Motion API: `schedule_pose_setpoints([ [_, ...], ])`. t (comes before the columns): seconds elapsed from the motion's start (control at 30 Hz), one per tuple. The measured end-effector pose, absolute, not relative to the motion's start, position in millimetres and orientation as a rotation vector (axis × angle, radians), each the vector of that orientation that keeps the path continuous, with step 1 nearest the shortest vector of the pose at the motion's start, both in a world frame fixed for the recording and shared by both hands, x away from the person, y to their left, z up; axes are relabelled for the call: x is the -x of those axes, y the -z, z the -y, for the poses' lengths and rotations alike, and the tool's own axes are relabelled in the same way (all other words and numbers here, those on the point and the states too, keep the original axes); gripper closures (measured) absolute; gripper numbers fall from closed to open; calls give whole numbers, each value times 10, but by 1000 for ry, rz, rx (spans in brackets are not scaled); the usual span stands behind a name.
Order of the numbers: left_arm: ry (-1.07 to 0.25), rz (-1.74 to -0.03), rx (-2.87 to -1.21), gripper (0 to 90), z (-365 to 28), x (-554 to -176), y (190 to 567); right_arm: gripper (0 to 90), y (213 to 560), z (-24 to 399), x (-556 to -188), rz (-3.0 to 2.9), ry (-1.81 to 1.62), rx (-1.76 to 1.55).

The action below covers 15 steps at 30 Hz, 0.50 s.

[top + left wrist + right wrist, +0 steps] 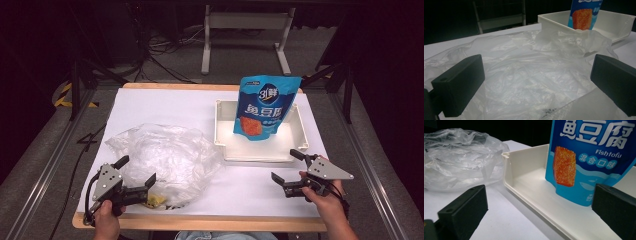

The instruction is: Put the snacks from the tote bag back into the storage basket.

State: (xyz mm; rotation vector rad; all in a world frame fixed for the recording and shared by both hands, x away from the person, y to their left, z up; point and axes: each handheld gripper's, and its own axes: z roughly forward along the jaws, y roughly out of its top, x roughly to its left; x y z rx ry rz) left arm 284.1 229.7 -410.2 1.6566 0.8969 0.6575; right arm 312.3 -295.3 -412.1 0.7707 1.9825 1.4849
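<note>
A: High view: the blue pouch is standing upright inside the white tray, leaning toward the tray's far wall. The clear plastic bag is lying crumpled just left of the tray.

B: Grippers?

A: The right gripper is hovering just in front of the tray's near wall, jaws spread wide, holding nothing. The left gripper is sitting well left of the tray, jaws gaping over the bag's near edge, gripping nothing.
</note>
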Motion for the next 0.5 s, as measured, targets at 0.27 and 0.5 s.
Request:
schedule_pose_setpoints([
  [0.27, -652, -903, -1646, 2, -2299, -2851, 4117, 11, 4230, 2924, -3140, -1995, -1479, -753],
  [0.5, -646, -898, -1645, 2, -2303, -2854, 4120, 11, 4215, 2911, -3124, -1978, -1479, -728],
])
